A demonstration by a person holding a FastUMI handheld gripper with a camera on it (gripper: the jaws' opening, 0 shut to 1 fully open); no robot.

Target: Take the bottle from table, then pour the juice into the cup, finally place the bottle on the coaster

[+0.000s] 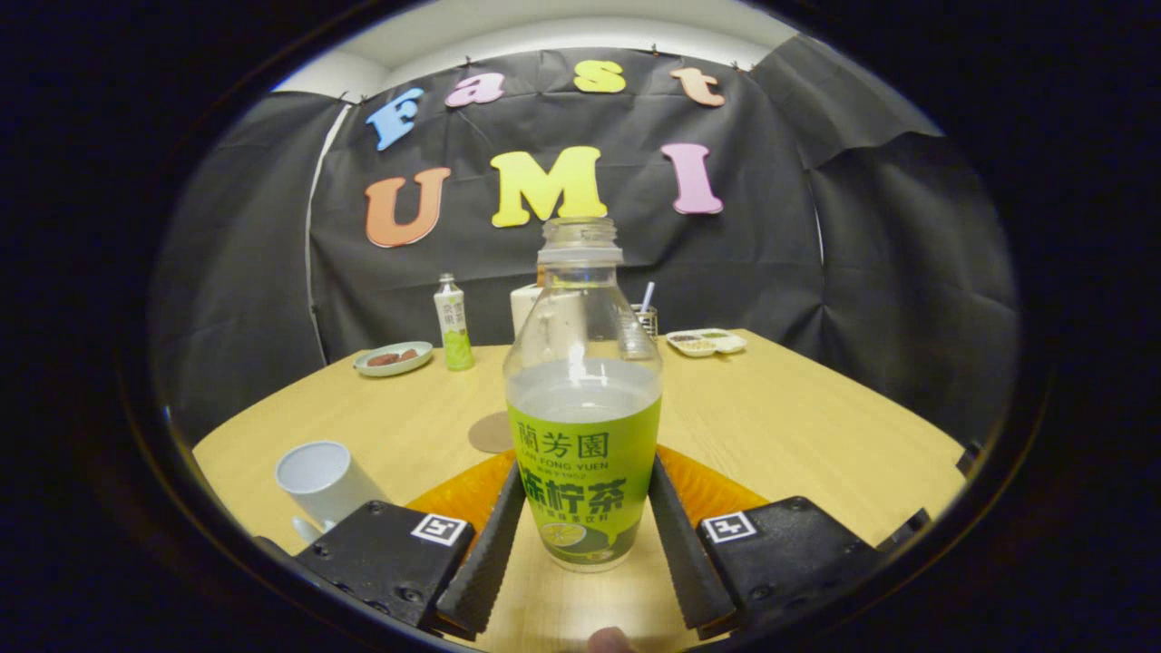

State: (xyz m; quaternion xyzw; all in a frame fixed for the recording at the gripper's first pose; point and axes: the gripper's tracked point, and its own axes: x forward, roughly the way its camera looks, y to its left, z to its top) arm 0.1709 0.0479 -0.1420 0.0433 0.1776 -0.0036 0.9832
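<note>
A: What do the containers hold?

B: The bottle [583, 399] is uncapped, clear above and wrapped in a green label below. A pale, cloudy liquid fills it to just over the label's top edge; the neck and shoulders are empty. The cup [322, 481] is white and leans a little, its mouth turned upward; whether there is anything in it cannot be told.

A: And the gripper?

B: The gripper [585, 544] has its fingers [490, 553] spread about as wide as the bottle, one on each side of the lower label. Both appear to touch the bottle's sides, though how firmly they press cannot be judged.

A: Where is the bottle standing?

B: Upright between the fingers, over the near part of the wooden table [798, 426]. An orange mat [463, 494] lies behind its base, showing at both sides of the fingers. Whether the base rests on the wood or hangs just above it is unclear.

A: The cup and coaster from there?

B: Taking the bottle as the centre, the cup is at about eight o'clock, near the left finger's mount. The round brown coaster [491, 433] is at ten o'clock, just beyond the mat.

A: Further back?

B: At eleven o'clock a small plate [394, 359] with dark bits of food, and beside it a second, smaller bottle [453, 324] with a green label. At one o'clock a divided tray [707, 342] near the far edge.
</note>
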